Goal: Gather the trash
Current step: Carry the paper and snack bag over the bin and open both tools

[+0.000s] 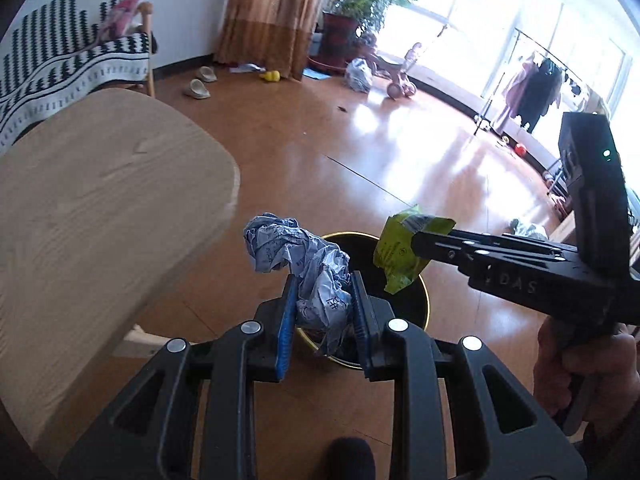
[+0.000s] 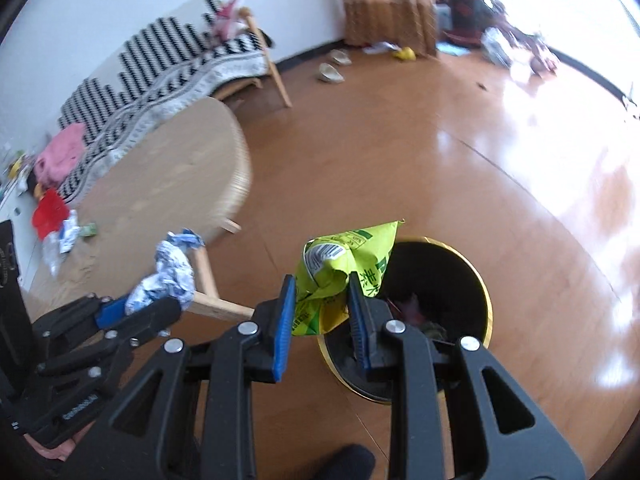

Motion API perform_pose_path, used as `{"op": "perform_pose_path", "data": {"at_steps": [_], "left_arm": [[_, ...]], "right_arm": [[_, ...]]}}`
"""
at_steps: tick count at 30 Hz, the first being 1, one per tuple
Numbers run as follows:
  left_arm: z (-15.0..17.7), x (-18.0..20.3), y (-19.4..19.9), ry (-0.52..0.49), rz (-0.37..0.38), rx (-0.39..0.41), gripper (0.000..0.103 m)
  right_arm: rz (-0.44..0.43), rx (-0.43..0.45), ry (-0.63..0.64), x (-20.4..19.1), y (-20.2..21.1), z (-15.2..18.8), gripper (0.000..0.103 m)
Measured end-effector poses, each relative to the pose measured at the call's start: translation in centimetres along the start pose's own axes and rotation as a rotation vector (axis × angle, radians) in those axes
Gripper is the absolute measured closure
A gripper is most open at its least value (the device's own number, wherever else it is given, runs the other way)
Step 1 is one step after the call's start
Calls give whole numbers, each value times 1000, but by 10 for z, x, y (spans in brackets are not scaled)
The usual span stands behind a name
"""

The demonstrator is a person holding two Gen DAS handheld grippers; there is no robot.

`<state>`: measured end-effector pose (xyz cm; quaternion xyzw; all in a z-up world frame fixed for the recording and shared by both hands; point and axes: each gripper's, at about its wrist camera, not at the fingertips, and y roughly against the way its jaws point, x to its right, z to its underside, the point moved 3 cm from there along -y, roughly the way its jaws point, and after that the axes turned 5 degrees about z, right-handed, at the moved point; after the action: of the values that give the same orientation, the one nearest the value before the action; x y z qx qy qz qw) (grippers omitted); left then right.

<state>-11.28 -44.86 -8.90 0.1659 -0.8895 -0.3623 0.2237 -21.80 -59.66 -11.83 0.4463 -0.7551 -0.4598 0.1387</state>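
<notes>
- While the crumpled paper (image 1: 304, 264) sits clenched in the left gripper (image 1: 324, 300) above the black bin (image 1: 416, 300), the right gripper (image 1: 416, 240) beside it carries a green wrapper (image 1: 394, 254); neither piece is dropped yet.
- From the right wrist, the right gripper (image 2: 322, 300) pinches the wrapper at the bin's rim; more litter (image 2: 60, 236) waits beyond the round table (image 2: 168, 176).
</notes>
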Motion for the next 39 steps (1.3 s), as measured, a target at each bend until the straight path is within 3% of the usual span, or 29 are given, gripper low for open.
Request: {"op": "perform_pose_path", "data": {"at_steps": [11, 24, 26, 27, 28, 29, 39], "left_arm": [[-5, 18, -43, -10, 19, -50, 78], [-8, 22, -60, 3, 27, -66, 78], [-8, 22, -60, 6, 28, -67, 78], [-7, 21, -60, 4, 29, -67, 78], [-7, 21, -61, 4, 29, -68, 78], [-6, 22, -62, 4, 28, -69, 78], [-1, 30, -79, 15, 54, -103, 78]], "right_arm": [[100, -164, -63, 60, -62, 23, 77], [103, -187, -84, 56, -74, 26, 77], [85, -188, -93, 55, -73, 25, 72], [82, -192, -105, 57, -73, 25, 64], [85, -191, -115, 59, -72, 25, 32], [99, -164, -128, 60, -68, 23, 14], [116, -113, -214, 82, -48, 13, 14]]}}
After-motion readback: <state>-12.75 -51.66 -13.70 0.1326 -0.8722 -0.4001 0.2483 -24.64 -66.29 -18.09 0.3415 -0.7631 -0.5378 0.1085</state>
